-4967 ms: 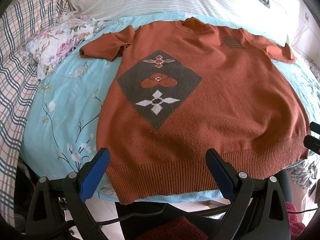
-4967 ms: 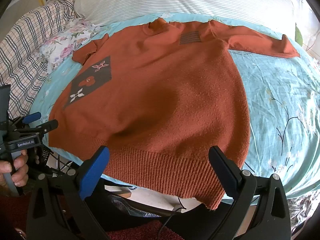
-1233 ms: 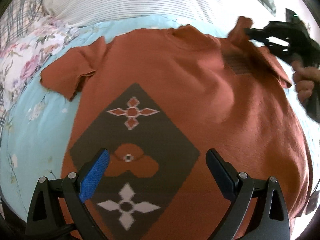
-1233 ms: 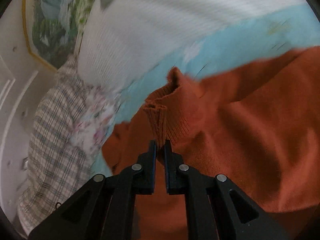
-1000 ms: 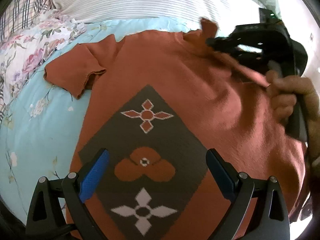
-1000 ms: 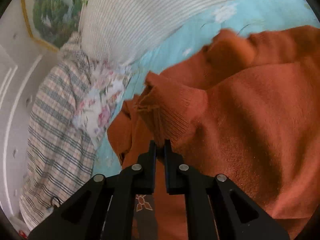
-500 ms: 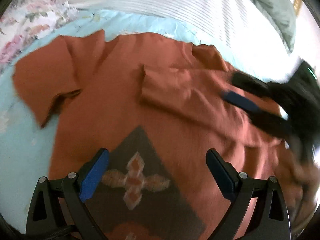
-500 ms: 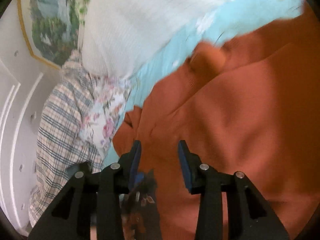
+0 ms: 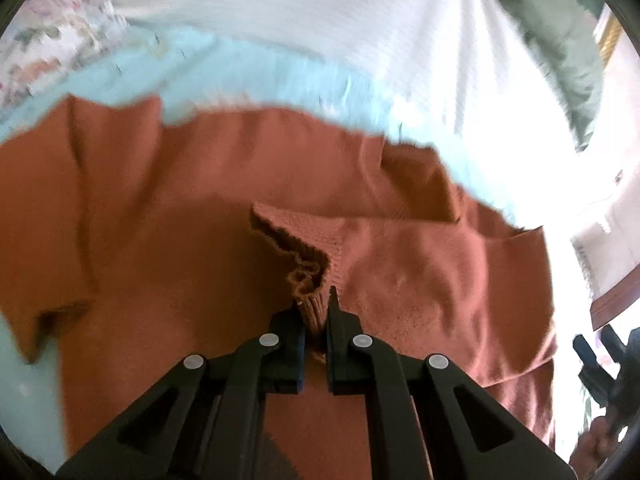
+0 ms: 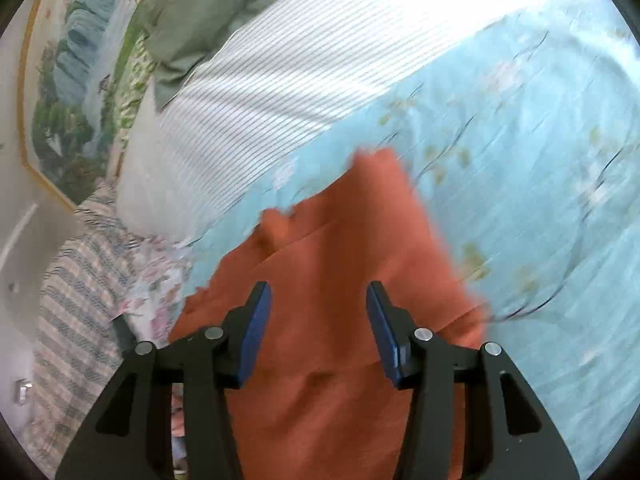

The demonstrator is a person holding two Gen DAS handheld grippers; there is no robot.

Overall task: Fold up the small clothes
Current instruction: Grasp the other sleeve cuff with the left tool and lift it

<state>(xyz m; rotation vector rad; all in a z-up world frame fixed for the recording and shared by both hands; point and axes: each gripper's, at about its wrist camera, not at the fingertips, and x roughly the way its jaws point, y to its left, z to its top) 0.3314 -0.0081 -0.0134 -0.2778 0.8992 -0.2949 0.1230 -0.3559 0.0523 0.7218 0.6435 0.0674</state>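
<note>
A rust-orange knit sweater (image 9: pixel 168 216) lies face up on the light blue floral bedsheet (image 9: pixel 240 68). Its right sleeve (image 9: pixel 400 256) is folded across the chest. My left gripper (image 9: pixel 315 312) is shut on the ribbed cuff (image 9: pixel 308 280) of that folded sleeve, at the middle of the chest. The other sleeve (image 9: pixel 44 208) lies spread at the left. My right gripper (image 10: pixel 316 324) is open and empty, above the sweater's right shoulder area (image 10: pixel 340 240). It also shows at the far right edge of the left wrist view (image 9: pixel 600 360).
A white striped pillow (image 10: pixel 280 76) and a green pillow (image 10: pixel 208 12) lie beyond the collar. A plaid blanket (image 10: pixel 76 304) and floral cloth (image 10: pixel 156 280) lie at the left. The blue sheet (image 10: pixel 540 160) extends to the right of the sweater.
My right gripper let go of the sleeve cuff after carrying it across the chest, then opened and drew back right. My left gripper moved forward and shut on that cuff.
</note>
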